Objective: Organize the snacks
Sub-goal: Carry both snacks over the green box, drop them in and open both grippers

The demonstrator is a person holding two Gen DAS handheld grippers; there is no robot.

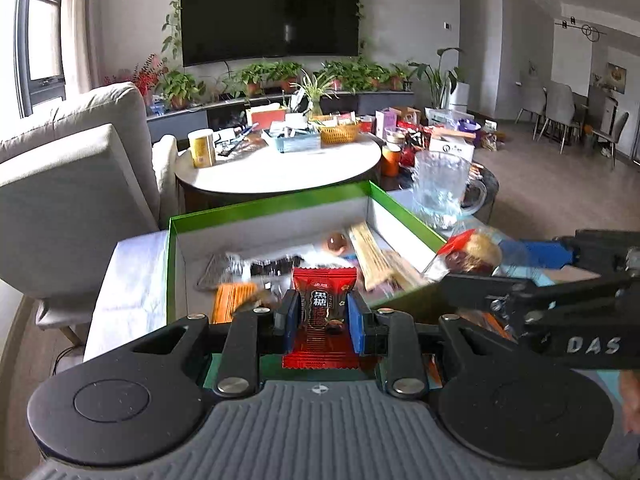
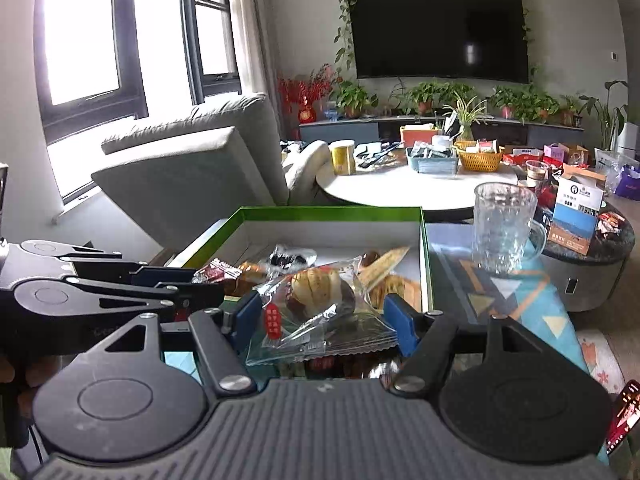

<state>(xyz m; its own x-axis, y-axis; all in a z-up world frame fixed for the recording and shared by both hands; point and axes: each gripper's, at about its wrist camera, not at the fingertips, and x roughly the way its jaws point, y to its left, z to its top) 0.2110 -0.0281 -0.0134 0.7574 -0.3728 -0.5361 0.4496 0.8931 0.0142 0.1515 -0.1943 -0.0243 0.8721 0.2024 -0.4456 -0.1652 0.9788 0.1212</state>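
My left gripper is shut on a small red candy packet with dark print, held just in front of the green box. My right gripper is shut on a clear-wrapped pastry with a red label, its blue pads pressing the wrapper's sides. That pastry and the right gripper's black arm show at the right of the left wrist view. The box has a white inside and holds several snacks: an orange packet, a dark packet, tan stick packs.
A glass mug stands right of the box on a patterned blue cloth. Behind is a round white table with a basket, a yellow tin and clutter. A grey sofa is at the left.
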